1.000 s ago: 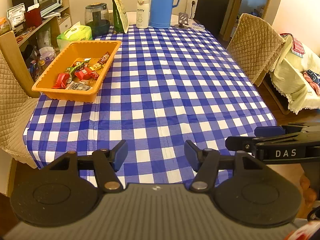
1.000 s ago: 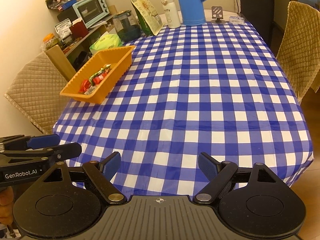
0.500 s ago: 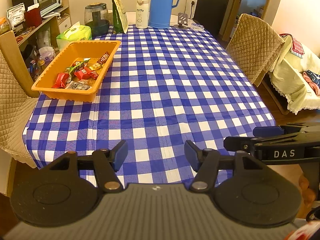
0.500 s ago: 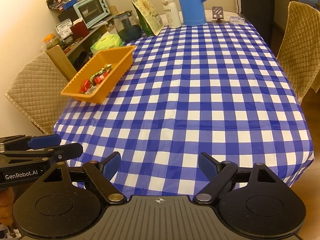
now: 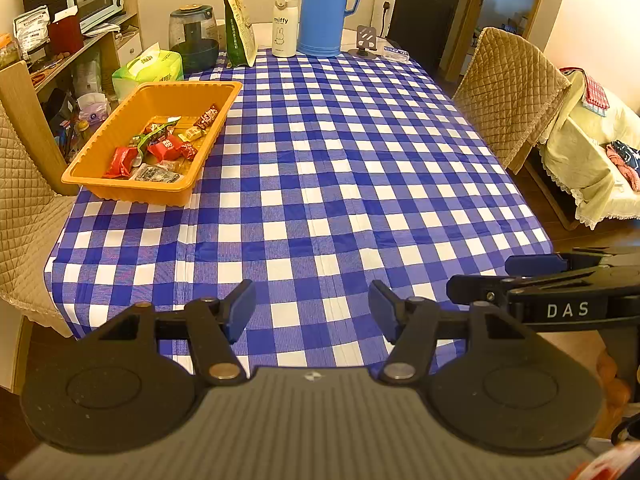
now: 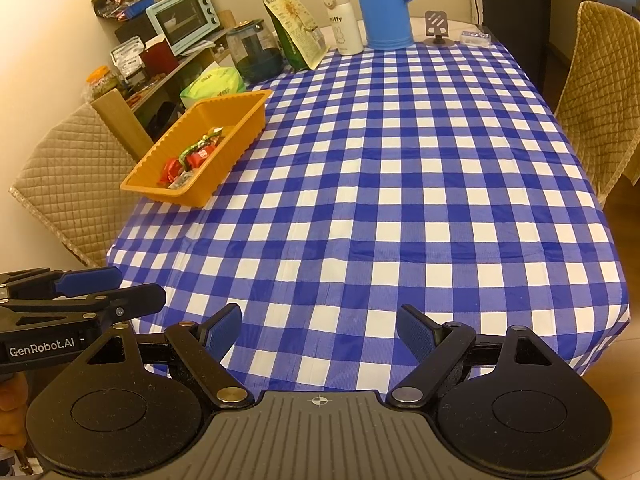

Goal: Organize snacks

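An orange tray point(image 5: 100, 168) point(image 6: 240, 102) stands on the left side of the blue-and-white checked tablecloth point(image 5: 340, 168) point(image 6: 400, 184). In it lie several wrapped snacks point(image 5: 164, 148) point(image 6: 192, 160), mostly red, with a green one and a dark one. My left gripper point(image 5: 311, 312) hangs open over the table's near edge, nothing between its fingers. My right gripper point(image 6: 320, 334) is also open and empty, beside it at the near edge. Each gripper shows at the side of the other's view, the right one point(image 5: 532, 276) and the left one point(image 6: 100, 292).
At the table's far end stand a blue jug point(image 5: 328, 8), a white bottle point(image 5: 285, 24), a green bag point(image 5: 238, 28), a dark jar point(image 5: 194, 42) and a green tissue pack point(image 5: 148, 70). Quilted chairs point(image 5: 508, 100) point(image 6: 68, 180) flank the table. A cluttered shelf point(image 5: 60, 28) stands left.
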The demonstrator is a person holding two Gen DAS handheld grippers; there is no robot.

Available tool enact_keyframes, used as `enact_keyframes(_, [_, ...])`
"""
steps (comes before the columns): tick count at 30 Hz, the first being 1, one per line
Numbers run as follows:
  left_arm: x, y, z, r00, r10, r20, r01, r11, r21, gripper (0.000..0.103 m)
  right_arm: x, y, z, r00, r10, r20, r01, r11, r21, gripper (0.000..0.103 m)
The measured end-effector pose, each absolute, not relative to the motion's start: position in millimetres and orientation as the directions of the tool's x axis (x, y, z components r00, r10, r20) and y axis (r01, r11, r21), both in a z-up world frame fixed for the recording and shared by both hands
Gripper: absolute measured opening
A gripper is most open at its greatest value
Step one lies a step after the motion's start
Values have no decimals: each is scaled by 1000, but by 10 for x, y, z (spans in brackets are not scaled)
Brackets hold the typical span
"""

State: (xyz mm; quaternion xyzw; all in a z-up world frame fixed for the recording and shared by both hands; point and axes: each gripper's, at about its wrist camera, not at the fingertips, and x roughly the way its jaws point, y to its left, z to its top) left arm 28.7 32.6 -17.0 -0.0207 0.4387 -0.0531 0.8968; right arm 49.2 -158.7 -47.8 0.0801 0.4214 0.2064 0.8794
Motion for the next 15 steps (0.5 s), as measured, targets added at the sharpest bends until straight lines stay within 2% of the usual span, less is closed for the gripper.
enact_keyframes(15, [297, 337, -173, 609, -112, -785, 76, 994, -84, 60, 512, -1540, -504, 555, 432, -711, -297, 901, 316, 84])
